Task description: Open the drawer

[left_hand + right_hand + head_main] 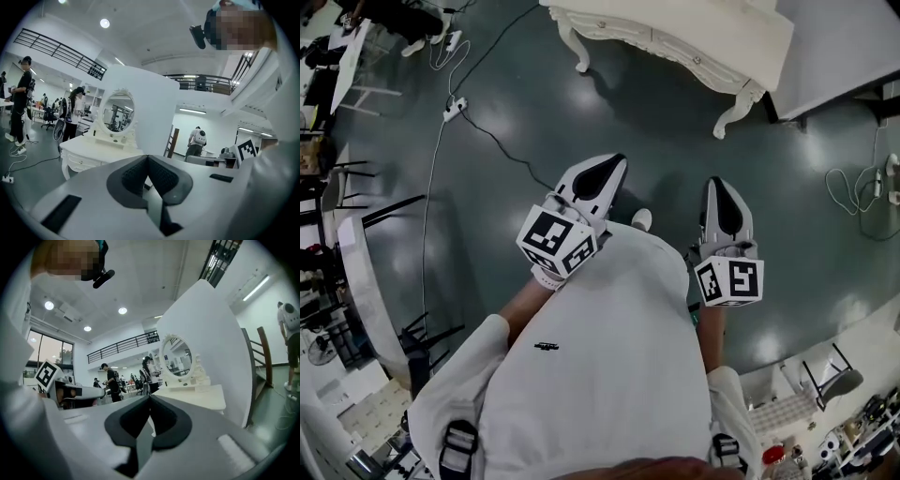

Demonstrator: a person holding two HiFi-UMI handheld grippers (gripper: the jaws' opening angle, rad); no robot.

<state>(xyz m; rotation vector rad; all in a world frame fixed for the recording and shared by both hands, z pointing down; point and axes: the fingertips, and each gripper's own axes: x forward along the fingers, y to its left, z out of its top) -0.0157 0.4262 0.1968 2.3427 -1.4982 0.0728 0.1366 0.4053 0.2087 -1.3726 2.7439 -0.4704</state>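
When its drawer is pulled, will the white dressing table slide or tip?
The dressing table may slide a little: its thin curved legs stand on a glossy floor. Tipping seems unlikely, as it looks wide and low; the oval mirror on top might wobble.

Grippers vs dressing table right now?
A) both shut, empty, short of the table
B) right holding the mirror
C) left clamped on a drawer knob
A: left gripper and right gripper have jaws together on nothing, with bare floor between them and the table.
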